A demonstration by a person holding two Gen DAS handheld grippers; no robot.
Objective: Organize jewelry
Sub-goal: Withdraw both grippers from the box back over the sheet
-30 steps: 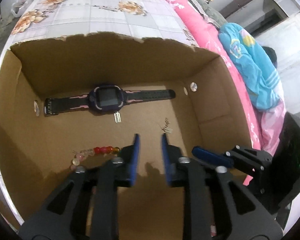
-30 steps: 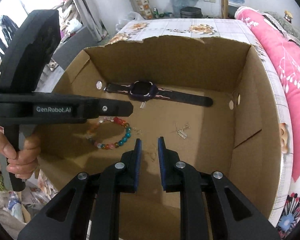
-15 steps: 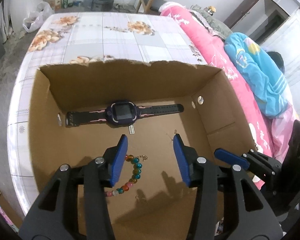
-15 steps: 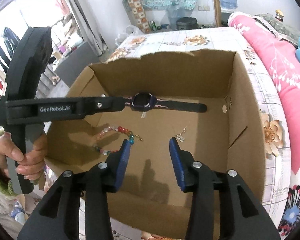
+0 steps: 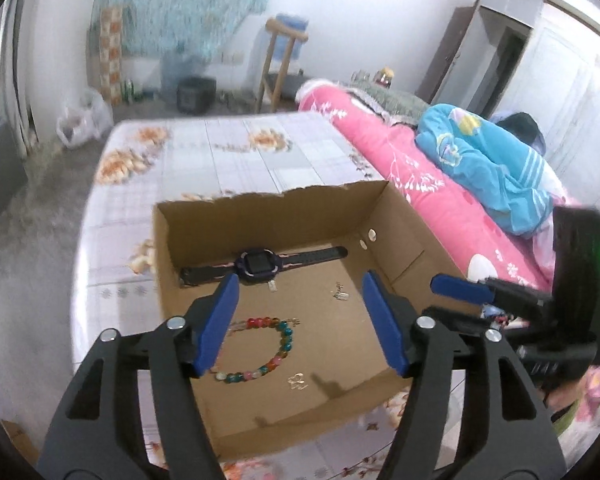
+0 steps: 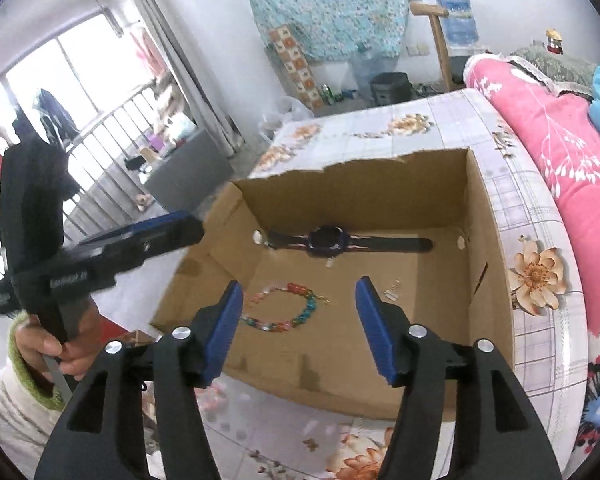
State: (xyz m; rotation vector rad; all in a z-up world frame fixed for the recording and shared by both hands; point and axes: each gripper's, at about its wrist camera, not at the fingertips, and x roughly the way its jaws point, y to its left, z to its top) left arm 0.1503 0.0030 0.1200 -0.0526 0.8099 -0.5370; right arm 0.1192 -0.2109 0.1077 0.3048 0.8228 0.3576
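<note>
Inside the cardboard box [image 5: 172, 248] on the flower-patterned counter [image 5: 236, 156] lie a smartwatch [image 5: 260, 266] along the far wall, a beaded bracelet [image 5: 260, 346] near the front, and small earrings [image 5: 340, 293] to its right. Both grippers hover above the box rim, empty. The left gripper [image 5: 300, 320] and right gripper [image 6: 300, 322] have jaws spread wide. Judging from this, nothing seems left to place; any further pick should descend vertically, straddling one item without dragging the others. Each tool tilts downward toward the box floor.
</note>
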